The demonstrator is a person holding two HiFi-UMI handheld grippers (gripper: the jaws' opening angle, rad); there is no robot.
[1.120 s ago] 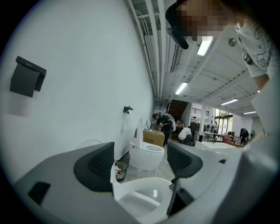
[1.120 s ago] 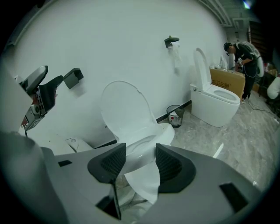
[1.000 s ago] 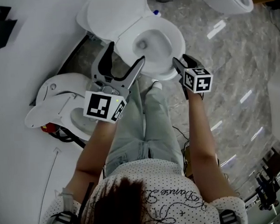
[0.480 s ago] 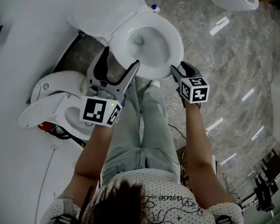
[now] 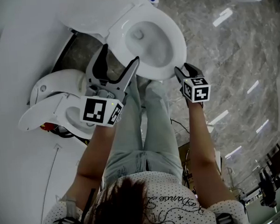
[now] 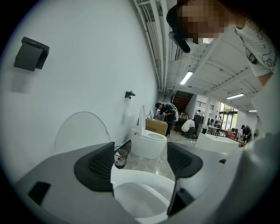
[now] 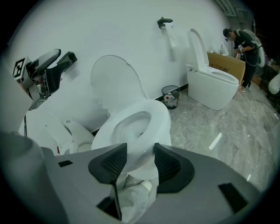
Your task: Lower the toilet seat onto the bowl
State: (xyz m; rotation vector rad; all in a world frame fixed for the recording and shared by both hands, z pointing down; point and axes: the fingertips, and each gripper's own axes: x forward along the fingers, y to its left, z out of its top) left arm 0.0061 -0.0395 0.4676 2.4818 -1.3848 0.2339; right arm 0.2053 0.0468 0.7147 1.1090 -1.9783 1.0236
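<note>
A: What sat between your left gripper's [image 6: 140, 164] jaws?

B: Nothing was gripped. Your jaws stood apart, with a white toilet bowl [image 6: 144, 192] low at six o'clock past them.

A: And beyond?

B: A second toilet [image 6: 148, 142] with its lid up stood near the centre, a waste bin [image 6: 119, 158] just at its eight o'clock, and a dark wall box [image 6: 30, 53] at ten o'clock.

White wall [image 7: 109, 26], grey marble floor [image 5: 231, 57]
</note>
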